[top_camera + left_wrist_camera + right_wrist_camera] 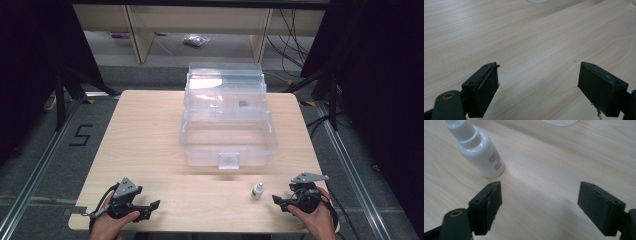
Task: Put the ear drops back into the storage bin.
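- Small white bottle upright on the counter, just left of the right tongs, in front of the clear open box.
- Likely light, rigid, smooth, easily tipped; best taken across the round body, below the cap.
- Right tongs spread, empty.
- Left tongs spread, empty, well apart from the bottle.

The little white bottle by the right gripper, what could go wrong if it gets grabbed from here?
The small white bottle stands upright and narrow, just outside the open right gripper, beside one jaw. A sideways approach could knock it over and send it rolling. It also stands near the table edge, so it might fall off. The clear plastic box looks light; bumping it could shift it.
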`<action>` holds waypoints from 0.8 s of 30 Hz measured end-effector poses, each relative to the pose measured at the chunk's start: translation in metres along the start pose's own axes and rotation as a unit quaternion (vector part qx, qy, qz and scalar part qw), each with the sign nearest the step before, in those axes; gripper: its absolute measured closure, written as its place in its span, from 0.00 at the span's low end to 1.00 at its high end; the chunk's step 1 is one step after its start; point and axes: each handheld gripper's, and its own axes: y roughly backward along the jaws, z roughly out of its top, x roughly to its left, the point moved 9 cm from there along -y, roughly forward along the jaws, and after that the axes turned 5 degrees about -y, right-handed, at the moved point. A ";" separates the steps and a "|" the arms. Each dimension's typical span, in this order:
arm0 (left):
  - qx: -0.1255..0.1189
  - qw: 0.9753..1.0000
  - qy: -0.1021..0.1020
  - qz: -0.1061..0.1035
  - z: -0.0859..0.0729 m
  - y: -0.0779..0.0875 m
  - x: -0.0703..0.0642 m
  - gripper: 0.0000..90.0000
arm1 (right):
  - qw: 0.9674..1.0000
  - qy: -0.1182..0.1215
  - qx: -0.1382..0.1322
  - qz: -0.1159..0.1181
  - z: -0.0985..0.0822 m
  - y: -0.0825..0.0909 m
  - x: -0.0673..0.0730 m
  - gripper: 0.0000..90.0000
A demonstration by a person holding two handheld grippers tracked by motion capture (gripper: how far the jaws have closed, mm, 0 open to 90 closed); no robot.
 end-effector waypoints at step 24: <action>0.007 1.000 -0.004 0.010 -0.001 0.000 0.003 0.18 | 0.997 0.038 0.059 0.017 0.006 0.014 0.027 0.25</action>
